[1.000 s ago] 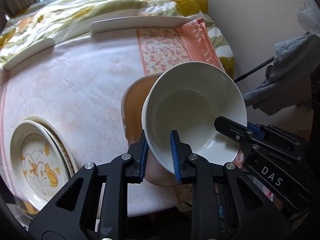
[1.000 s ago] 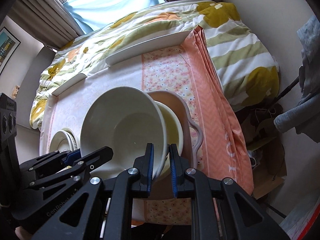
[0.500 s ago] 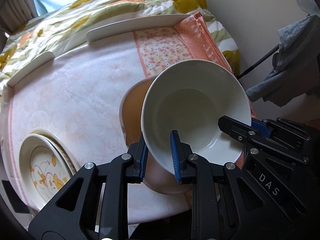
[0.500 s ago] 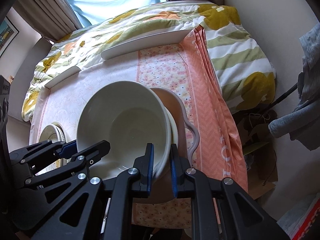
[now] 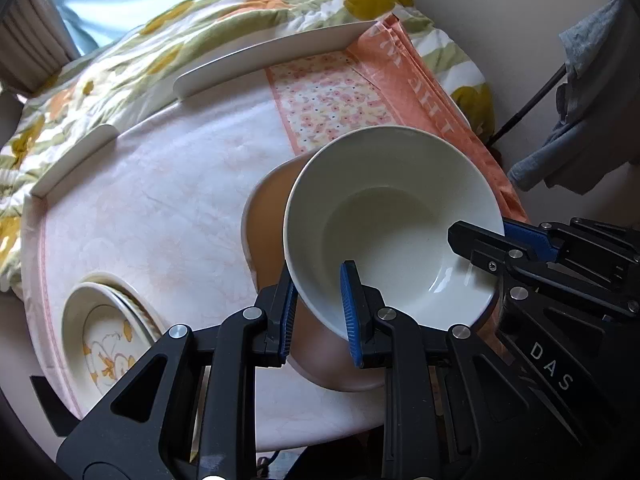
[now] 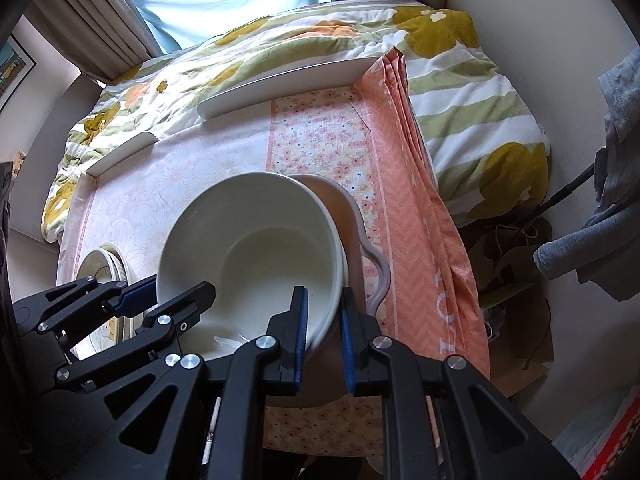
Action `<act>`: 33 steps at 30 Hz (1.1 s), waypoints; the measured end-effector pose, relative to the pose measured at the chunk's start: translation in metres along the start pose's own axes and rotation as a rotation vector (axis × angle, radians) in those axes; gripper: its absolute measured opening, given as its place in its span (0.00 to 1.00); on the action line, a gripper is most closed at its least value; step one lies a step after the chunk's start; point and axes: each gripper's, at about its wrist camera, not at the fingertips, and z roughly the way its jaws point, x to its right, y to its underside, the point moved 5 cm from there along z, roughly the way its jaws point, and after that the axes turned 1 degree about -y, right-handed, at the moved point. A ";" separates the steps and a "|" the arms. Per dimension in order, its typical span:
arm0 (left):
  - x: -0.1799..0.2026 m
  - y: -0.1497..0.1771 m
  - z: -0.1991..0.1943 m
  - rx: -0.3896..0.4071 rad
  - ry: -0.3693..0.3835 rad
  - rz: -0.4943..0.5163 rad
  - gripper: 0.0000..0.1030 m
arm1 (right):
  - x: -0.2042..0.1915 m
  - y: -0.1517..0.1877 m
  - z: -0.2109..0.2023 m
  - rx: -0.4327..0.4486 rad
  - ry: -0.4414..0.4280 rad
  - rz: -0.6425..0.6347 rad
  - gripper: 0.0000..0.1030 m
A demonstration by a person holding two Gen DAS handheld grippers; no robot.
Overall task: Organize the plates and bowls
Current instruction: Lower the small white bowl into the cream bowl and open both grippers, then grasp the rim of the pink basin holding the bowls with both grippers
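A large white bowl (image 5: 392, 220) is held by both grippers over a pink handled dish (image 5: 268, 220) on the table. My left gripper (image 5: 318, 312) is shut on the bowl's near rim. My right gripper (image 6: 323, 336) is shut on the rim of the white bowl (image 6: 256, 256) on its other side; it also shows in the left wrist view (image 5: 516, 240). The pink dish (image 6: 352, 224) lies under and behind the bowl, with a handle on the right. A second white bowl's rim peeks out just under the held one. Stacked plates with an orange cartoon print (image 5: 108, 332) sit at the table's left front.
The table wears a pale pink floral cloth (image 5: 160, 200) with an orange cloth (image 6: 404, 184) on the right. A flowered duvet (image 6: 280, 40) lies behind. Grey clothes (image 5: 580, 120) hang at the right by the wall.
Both grippers have carried the white bowl lower into the pink dish, and the smaller bowl under it is now almost covered. Both grips stay shut.
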 end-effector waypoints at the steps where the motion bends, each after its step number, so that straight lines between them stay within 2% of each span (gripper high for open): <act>1: 0.000 0.000 0.000 -0.001 -0.005 0.000 0.18 | 0.000 0.000 0.000 -0.001 -0.003 0.000 0.14; 11: -0.002 0.000 0.001 -0.011 -0.029 0.000 0.18 | 0.001 0.000 0.000 -0.003 -0.023 0.002 0.14; 17: -0.007 -0.001 -0.006 0.001 -0.010 -0.029 0.18 | 0.001 -0.001 -0.002 -0.002 -0.025 -0.004 0.14; 21: -0.018 -0.005 -0.026 0.045 0.001 -0.061 0.18 | 0.002 -0.009 -0.017 0.033 -0.035 -0.006 0.14; 26: -0.046 -0.009 -0.077 0.161 0.018 -0.116 0.19 | 0.002 -0.023 -0.059 0.126 -0.062 -0.050 0.14; 27: -0.051 -0.009 -0.086 0.182 0.019 -0.126 0.25 | 0.001 -0.024 -0.070 0.151 -0.067 -0.072 0.14; 29: -0.064 -0.005 -0.099 0.215 0.001 -0.150 0.65 | -0.001 -0.023 -0.087 0.194 -0.070 -0.118 0.14; 30: -0.070 -0.002 -0.105 0.238 -0.015 -0.161 0.97 | -0.001 -0.022 -0.094 0.213 -0.060 -0.136 0.14; 32: -0.079 0.006 -0.112 0.281 -0.036 -0.170 1.00 | 0.001 -0.017 -0.103 0.235 -0.052 -0.157 0.33; 33: -0.081 0.010 -0.111 0.271 -0.039 -0.165 1.00 | 0.004 -0.014 -0.104 0.241 -0.056 -0.160 0.66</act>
